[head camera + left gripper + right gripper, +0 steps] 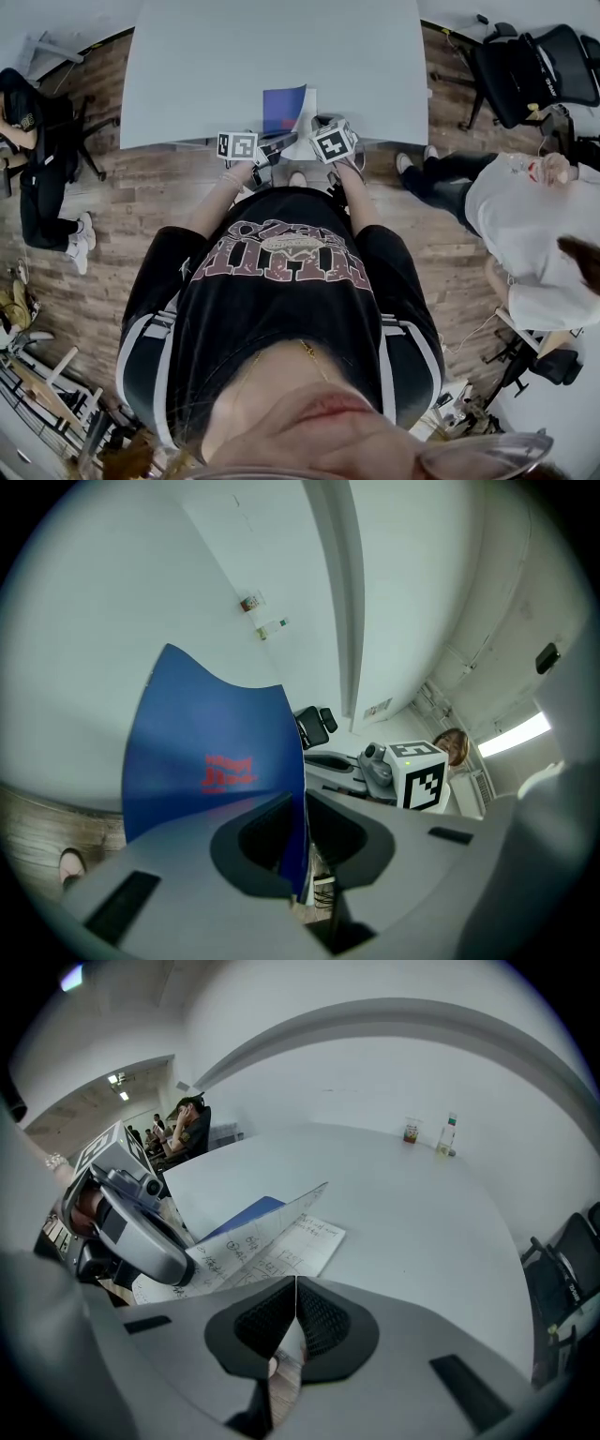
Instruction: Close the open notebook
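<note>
The notebook (pixel 283 109) lies at the near edge of the white table (pixel 216 66), its blue cover (pixel 211 752) lifted and curving upright over the written white pages (pixel 272 1241). My left gripper (pixel 302 832) is shut on the cover's edge, which runs thin between the two pads. In the head view that gripper (pixel 279 142) reaches in from the left, just under the notebook. My right gripper (pixel 296 1312) hovers at the notebook's near right corner, pads together with nothing between them. Its marker cube (pixel 417 775) shows beyond the cover.
Two small bottles (pixel 448 1135) stand at the table's far side. A black office chair (pixel 534 70) and a seated person (pixel 525 216) are to the right, another person (pixel 37 159) to the left. Wooden floor runs below the table's near edge.
</note>
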